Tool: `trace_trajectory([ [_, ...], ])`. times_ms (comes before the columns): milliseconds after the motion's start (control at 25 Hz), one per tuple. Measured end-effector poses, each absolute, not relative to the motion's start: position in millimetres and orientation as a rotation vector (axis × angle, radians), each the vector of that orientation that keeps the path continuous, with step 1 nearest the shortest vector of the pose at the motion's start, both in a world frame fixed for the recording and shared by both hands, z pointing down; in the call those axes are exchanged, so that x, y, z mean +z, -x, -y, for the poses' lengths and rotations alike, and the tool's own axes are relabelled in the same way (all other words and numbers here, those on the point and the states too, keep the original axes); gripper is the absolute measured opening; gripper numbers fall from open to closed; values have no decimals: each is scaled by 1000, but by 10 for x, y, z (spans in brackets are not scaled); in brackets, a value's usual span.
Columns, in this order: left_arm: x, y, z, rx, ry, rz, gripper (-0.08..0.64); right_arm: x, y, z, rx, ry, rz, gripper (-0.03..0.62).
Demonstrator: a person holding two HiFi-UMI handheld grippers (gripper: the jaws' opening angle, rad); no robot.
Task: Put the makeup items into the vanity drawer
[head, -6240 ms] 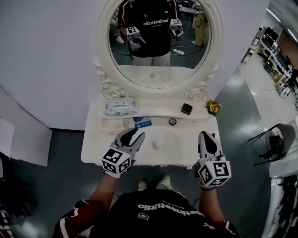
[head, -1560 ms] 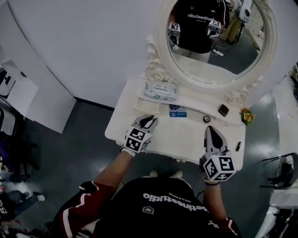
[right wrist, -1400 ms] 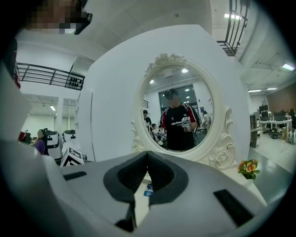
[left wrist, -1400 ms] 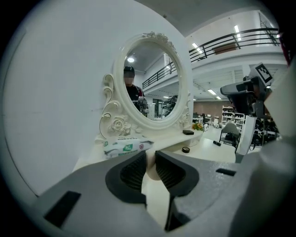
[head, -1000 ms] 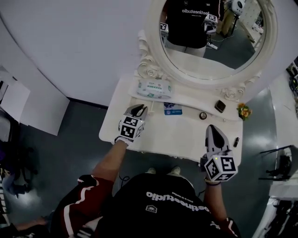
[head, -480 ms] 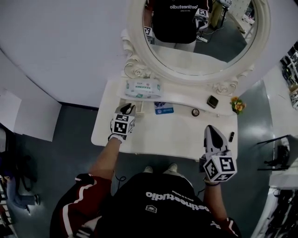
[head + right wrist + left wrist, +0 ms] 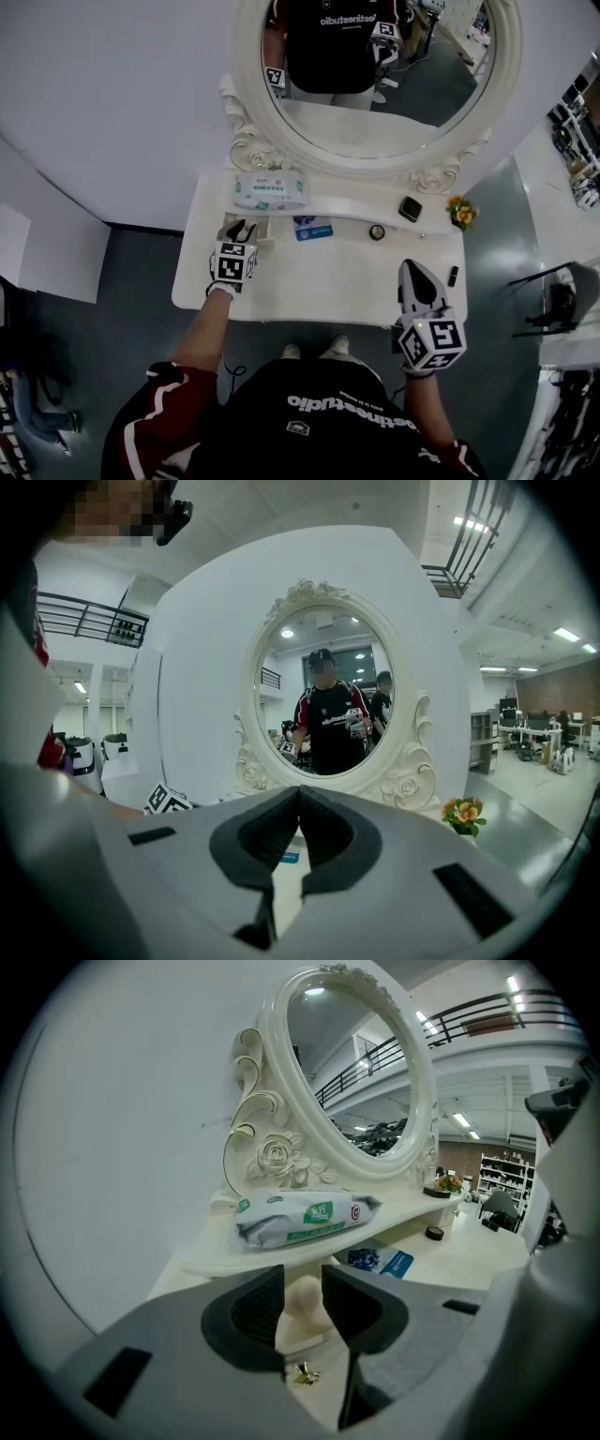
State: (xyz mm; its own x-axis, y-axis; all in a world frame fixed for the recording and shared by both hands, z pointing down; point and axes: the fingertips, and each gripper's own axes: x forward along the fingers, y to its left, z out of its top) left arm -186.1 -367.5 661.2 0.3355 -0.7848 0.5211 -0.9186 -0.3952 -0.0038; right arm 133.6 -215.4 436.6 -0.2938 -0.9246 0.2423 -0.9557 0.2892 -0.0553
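At the far left of the vanity table (image 7: 309, 286), the left gripper (image 7: 240, 228) has its jaws apart. They have just been opening, and the cream drawer knob (image 7: 304, 1305) stands between them. The right gripper (image 7: 410, 269), jaws together and empty, hovers at the near right. A blue packet (image 7: 312, 228), round jar (image 7: 377, 232) and dark compact (image 7: 410, 208) lie on the tabletop below the mirror (image 7: 375, 84).

open workshop hall, mezzanine railing (image 7: 487, 1014), shelving (image 7: 502, 1172) (desks (image 7: 536, 735) beyond), strip lights (image 7: 567, 635)

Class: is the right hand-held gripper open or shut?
Shut. The right hand-held gripper shows its dark jaws meeting at the tips, nothing between them.
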Motion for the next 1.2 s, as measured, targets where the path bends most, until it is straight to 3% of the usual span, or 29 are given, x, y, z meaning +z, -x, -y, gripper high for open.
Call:
trace_trajectory([
  [200, 6602, 1830, 3619, 620, -2310, 1507, 159, 4345, -1367, 2147, 281, -1758, 2380, 3],
  [1200, 5349, 1339, 3204, 302, -2538, 1510, 158, 4207, -1404, 2039, 234, -1847, 2404, 3],
])
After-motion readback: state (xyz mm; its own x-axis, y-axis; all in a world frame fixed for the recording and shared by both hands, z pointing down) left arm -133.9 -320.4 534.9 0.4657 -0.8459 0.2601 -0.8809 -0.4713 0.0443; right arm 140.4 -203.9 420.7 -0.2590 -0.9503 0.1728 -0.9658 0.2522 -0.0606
